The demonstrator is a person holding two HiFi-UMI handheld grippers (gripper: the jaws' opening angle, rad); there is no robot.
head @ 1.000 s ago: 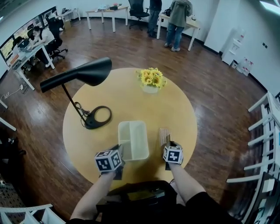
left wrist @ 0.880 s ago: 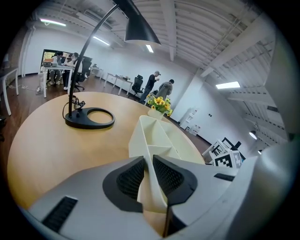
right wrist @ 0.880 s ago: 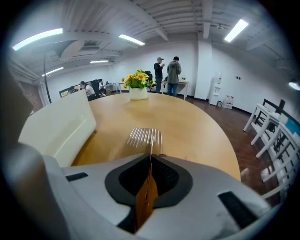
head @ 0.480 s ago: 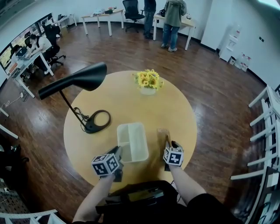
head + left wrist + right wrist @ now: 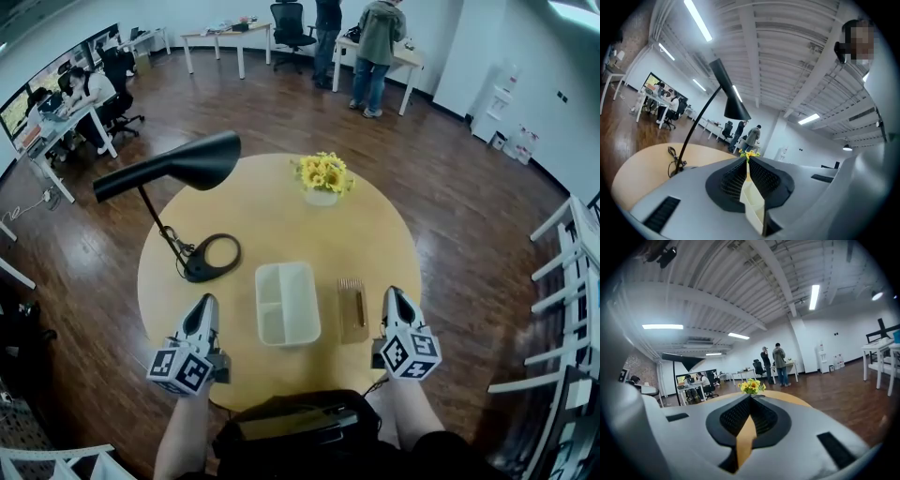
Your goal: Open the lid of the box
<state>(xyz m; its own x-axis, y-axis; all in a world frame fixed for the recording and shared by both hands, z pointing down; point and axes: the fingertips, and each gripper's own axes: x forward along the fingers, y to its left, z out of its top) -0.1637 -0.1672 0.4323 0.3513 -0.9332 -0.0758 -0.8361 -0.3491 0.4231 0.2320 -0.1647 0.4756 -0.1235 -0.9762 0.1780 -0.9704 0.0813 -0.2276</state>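
- The round yellow surface [image 5: 272, 211] has bare room across its far half and between the things on it. Its near edge runs just in front of my body, and wooden floor lies open all around.
- The left hand-held gripper [image 5: 203, 302] is over the near left part of the surface, close to the rim. Its jaws are closed tip to tip with nothing gripped.
- The right hand-held gripper [image 5: 392, 293] is over the near right part, also close to the rim. It is closed and empty too.
- The box [image 5: 287, 303] sits between the two grippers, apart from both and slightly nearer the left one. Its top is open and the inner partitions show.
- The box's long axis runs straight away from me, with one short end towards my body.
- A flat brownish rectangular piece [image 5: 352, 309] lies just right of the box and parallel to it, between the box and the right gripper. I cannot tell what it is.
- A black desk lamp [image 5: 178, 164] leans over the far left. Its ring base [image 5: 214, 255] and cord sit beyond the left gripper.
- A vase of yellow flowers [image 5: 322, 175] stands at the far side, well apart from the box.
- White chairs [image 5: 562, 281] stand on the floor to the right.
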